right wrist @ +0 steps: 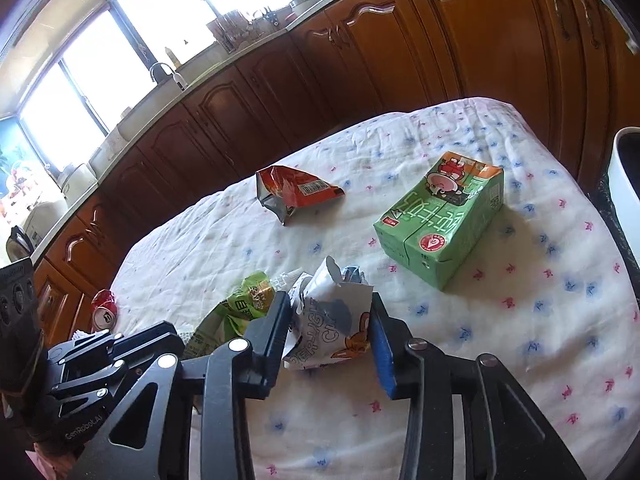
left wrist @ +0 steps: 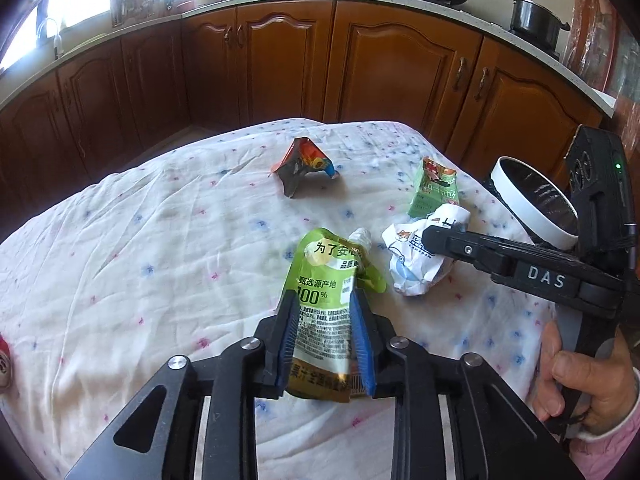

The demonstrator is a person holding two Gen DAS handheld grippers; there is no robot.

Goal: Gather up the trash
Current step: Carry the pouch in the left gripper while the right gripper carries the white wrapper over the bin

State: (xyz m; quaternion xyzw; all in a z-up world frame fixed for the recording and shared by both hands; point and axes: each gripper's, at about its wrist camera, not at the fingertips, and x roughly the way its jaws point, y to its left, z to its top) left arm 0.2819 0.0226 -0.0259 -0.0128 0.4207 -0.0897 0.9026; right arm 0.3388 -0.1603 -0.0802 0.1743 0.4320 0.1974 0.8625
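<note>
A green juice pouch (left wrist: pixel 324 276) with a white spout lies on the flowered tablecloth (left wrist: pixel 140 260). It runs between the blue pads of my left gripper (left wrist: pixel 324 300), whose jaws stand a little apart at its edges without squeezing it. Just to its right, a crumpled white paper wrapper (right wrist: pixel 324 320) fills the gap of my right gripper (right wrist: pixel 330 300), and both pads touch it. An orange snack wrapper (right wrist: pixel 298 192) lies further back, and a green drink carton (right wrist: pixel 440 220) lies on its side to the right. A crushed red can (right wrist: pixel 105 308) sits near the cloth's left edge.
A white-rimmed bin with a black liner (left wrist: pixel 520 200) stands at the table's right edge, beside the carton. A person's hand (left wrist: pixel 580 380) grips the right tool's handle. Brown kitchen cabinets (left wrist: pixel 280 60) and a counter with pots run behind the table.
</note>
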